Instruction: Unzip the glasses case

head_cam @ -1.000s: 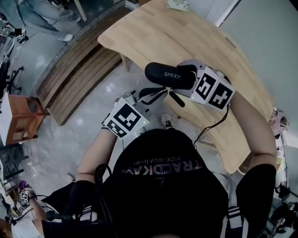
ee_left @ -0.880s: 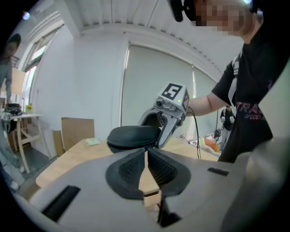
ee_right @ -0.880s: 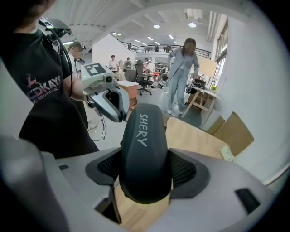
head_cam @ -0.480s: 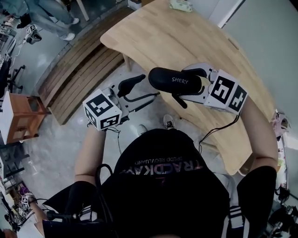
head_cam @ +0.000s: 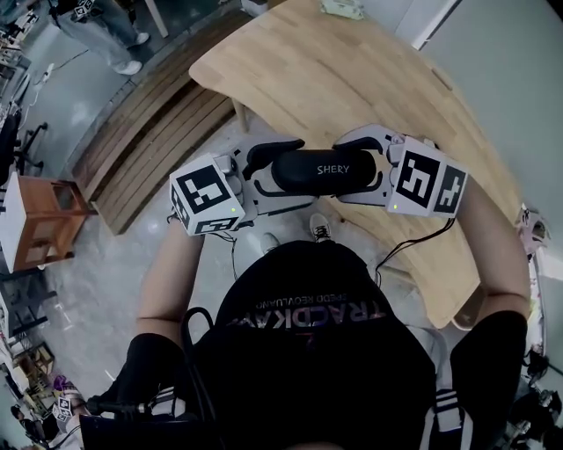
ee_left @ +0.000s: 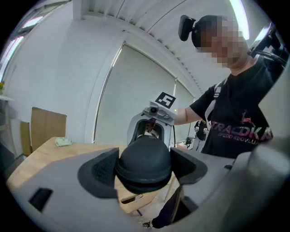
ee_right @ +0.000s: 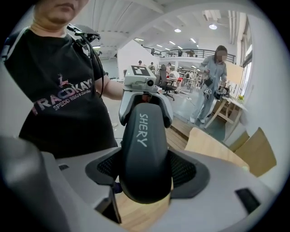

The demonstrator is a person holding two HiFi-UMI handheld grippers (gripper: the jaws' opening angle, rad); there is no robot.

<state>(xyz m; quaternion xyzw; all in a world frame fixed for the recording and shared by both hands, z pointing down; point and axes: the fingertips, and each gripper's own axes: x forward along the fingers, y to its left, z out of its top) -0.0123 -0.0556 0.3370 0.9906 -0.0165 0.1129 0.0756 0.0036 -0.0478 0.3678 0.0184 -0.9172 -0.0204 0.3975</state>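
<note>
A black oval glasses case [head_cam: 327, 171] with white lettering hangs level in the air in front of the person's chest, off the table's near edge. My right gripper [head_cam: 352, 170] is shut on its right part; in the right gripper view the pads press both sides of the case [ee_right: 144, 154]. My left gripper [head_cam: 295, 174] faces it from the left. Its jaws have just been opening and now stand wide around the case's rounded left end [ee_left: 144, 163], pads close beside it. The zip and its pull are not visible.
A curved wooden table [head_cam: 352, 70] lies beyond the case, with a small pale thing [head_cam: 337, 9] at its far end. A slatted wooden bench [head_cam: 149, 123] runs along the left, and a small wooden stand [head_cam: 35, 220] is further left. A person [ee_right: 213, 86] stands in the background.
My left gripper rose from low on the left, opened its jaws and came in around the case's left end. The right gripper kept its hold and shifted the case slightly.
</note>
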